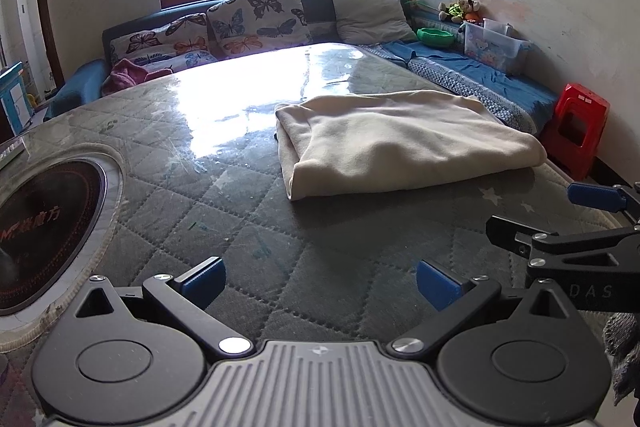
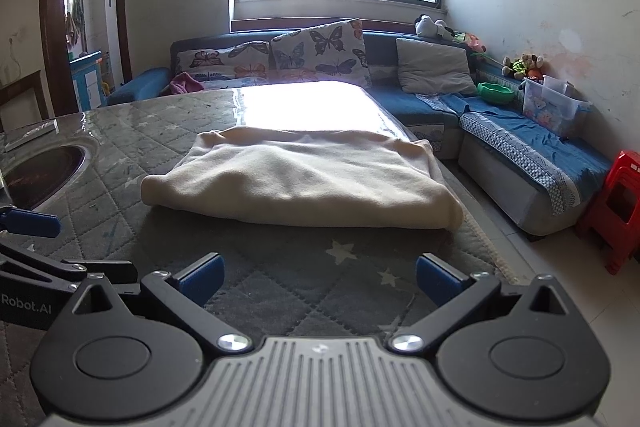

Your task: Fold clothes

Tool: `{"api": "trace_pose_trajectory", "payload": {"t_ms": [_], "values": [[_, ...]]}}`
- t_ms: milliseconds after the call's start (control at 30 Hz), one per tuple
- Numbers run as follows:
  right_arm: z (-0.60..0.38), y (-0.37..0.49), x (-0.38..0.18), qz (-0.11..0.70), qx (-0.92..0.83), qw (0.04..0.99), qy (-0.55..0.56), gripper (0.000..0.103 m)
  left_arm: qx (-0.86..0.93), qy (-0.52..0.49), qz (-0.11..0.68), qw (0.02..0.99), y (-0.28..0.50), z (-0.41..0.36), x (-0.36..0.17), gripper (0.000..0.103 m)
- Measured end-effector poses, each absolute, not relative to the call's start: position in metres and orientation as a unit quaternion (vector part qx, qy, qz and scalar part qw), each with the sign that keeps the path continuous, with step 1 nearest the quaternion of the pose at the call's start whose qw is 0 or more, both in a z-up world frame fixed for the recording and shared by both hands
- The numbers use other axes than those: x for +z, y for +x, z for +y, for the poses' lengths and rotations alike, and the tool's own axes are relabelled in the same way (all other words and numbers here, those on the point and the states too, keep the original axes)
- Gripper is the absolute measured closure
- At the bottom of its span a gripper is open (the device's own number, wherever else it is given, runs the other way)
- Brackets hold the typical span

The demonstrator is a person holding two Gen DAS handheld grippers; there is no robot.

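Both your claws, left claw (image 1: 320,285) and right claw (image 2: 318,279), spread wide, empty. Folded cloth (image 2: 304,179) sits near worktop (image 2: 280,291) edge; careless tug could drag it off.

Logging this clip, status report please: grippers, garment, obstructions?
Left gripper and right gripper open, empty, short of the cloth. Cream garment lies folded on the quilted table. Nothing in between.

Soft matt cream cloth (image 2: 304,179) lies on a quilted fabric bench (image 2: 280,279) under glossy clear film; tongs (image 2: 318,283) wear blue rubbery pads (image 2: 204,281)
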State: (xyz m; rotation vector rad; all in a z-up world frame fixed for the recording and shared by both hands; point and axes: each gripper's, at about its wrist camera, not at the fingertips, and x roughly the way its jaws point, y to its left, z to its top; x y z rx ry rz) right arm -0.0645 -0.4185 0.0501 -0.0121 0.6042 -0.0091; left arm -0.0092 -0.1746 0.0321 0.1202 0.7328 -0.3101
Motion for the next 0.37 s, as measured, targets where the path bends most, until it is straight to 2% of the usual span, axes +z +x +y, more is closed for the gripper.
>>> {"api": "trace_pose_trajectory", "payload": {"t_ms": [367], "values": [[-0.4184,-0.065,0.0501,0.297,-0.003,0.955,-0.002,0.0,-0.15,0.063,0.355,0.921,-0.0108,-0.1748,0.0329,0.0]]}}
